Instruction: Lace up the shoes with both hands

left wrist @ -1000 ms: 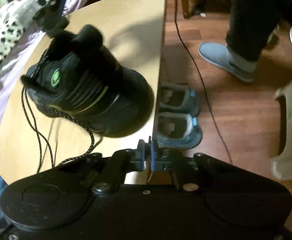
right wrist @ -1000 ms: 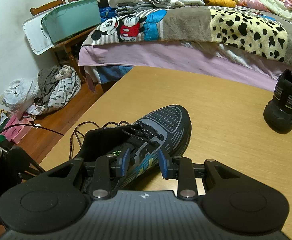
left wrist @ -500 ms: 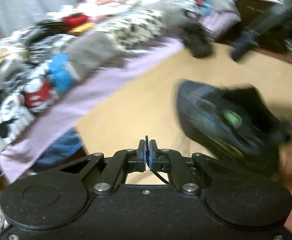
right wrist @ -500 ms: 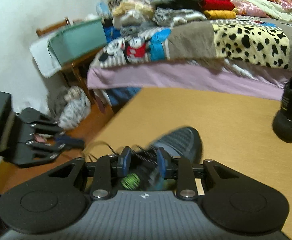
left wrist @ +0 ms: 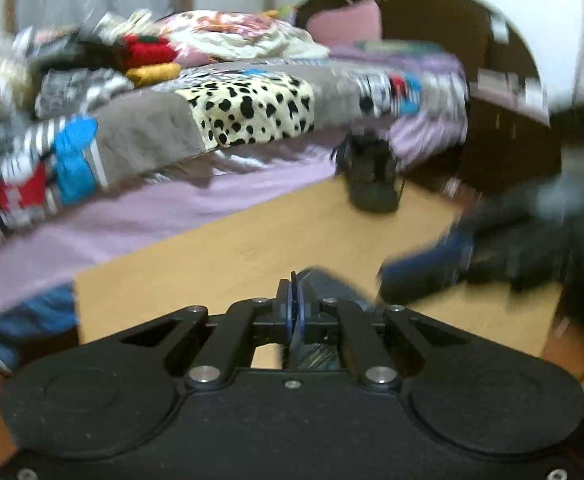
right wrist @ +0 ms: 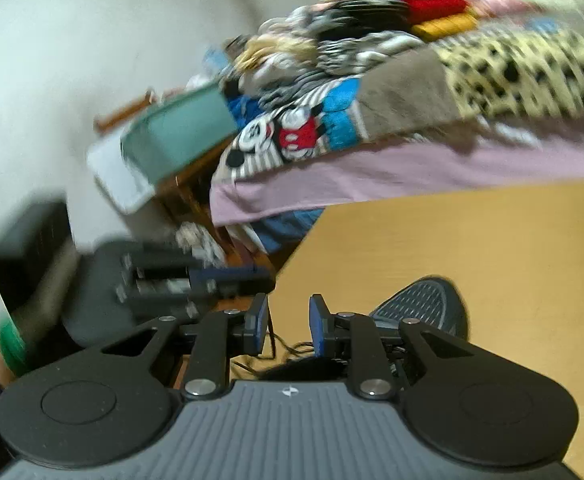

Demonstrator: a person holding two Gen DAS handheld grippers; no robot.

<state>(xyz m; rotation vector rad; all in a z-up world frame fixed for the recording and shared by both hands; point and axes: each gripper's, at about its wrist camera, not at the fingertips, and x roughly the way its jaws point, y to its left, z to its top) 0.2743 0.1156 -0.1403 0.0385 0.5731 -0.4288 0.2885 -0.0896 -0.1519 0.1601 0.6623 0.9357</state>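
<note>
The left gripper [left wrist: 293, 294] is clenched, seemingly on a thin lace end, likely to draw it taut. The right gripper [right wrist: 288, 325], released, hovers over the shoe [right wrist: 424, 308] at lower centre on the table [right wrist: 472, 248].

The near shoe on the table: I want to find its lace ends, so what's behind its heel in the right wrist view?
Dark lace loops lie on the wooden table behind the near shoe. The right gripper body covers the heel and where the laces end.
</note>
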